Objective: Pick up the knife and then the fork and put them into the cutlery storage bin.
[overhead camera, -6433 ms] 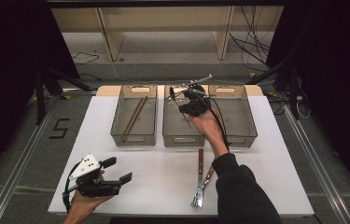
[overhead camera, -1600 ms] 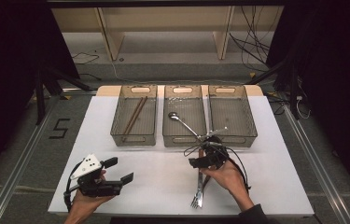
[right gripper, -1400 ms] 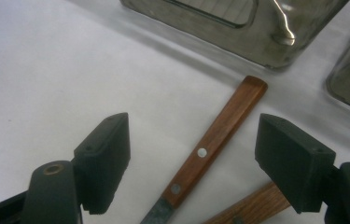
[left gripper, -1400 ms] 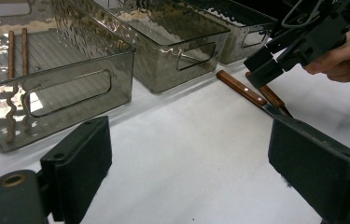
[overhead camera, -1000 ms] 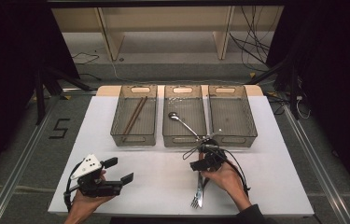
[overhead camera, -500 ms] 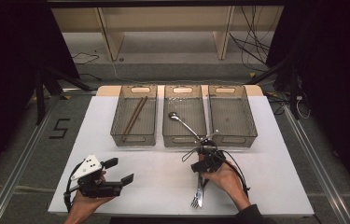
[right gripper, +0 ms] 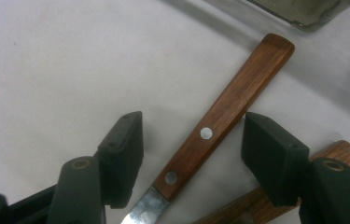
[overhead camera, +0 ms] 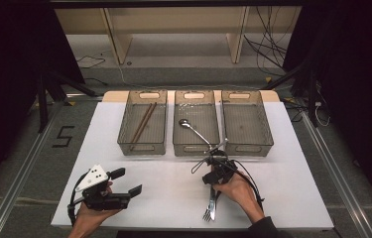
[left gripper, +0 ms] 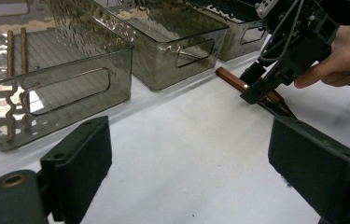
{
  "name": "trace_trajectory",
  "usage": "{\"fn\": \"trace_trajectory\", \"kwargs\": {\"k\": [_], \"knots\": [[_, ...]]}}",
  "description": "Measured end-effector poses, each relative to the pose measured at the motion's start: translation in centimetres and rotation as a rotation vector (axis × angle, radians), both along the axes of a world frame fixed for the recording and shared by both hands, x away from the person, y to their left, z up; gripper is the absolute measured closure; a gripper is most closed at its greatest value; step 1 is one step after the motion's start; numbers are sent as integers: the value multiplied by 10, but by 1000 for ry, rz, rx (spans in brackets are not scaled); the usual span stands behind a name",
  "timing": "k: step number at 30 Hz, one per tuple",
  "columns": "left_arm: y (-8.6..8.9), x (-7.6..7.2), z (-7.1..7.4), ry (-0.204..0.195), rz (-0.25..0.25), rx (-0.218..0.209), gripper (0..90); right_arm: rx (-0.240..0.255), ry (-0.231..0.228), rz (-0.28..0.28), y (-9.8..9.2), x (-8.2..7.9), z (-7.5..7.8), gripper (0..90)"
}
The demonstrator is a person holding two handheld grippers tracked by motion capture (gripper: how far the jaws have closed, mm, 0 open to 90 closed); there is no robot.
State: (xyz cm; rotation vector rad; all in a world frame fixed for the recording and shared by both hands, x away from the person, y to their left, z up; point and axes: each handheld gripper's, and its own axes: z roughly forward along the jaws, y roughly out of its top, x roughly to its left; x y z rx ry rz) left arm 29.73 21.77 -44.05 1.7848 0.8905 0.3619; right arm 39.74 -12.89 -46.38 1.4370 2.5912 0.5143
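Left gripper [overhead camera: 124, 191]: lower left of the high view, jaws wide apart, empty.
Right gripper [right gripper: 191, 158]: jaws have just been closing, straddling the wooden knife handle [right gripper: 231, 107], not yet pressing.
Risk: second handle [right gripper: 336, 156] touches the right jaw, so it may be snagged or dragged along.
Bins [overhead camera: 196, 148]: upper centre; a thin handle could slip during the carry.

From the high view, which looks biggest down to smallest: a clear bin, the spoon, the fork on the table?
1. Left bin, clearly largest.
2. Spoon in the middle bin and fork by the right hand-held gripper: unsure, since each is partly hidden.
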Motion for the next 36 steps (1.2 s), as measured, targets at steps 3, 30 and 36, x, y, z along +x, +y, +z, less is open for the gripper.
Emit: {"fn": "trace_trajectory", "kwargs": {"k": [3,30,36], "knots": [[0,0,0,1,-1,0,132,-9,-1,10,1,0,0,418],[-1,0,-1,3,-10,7,132,-46,20,19,7,4,4,728],[-2,0,-1,2,-11,8,133,-11,17,25,9,3,3,769]]}}
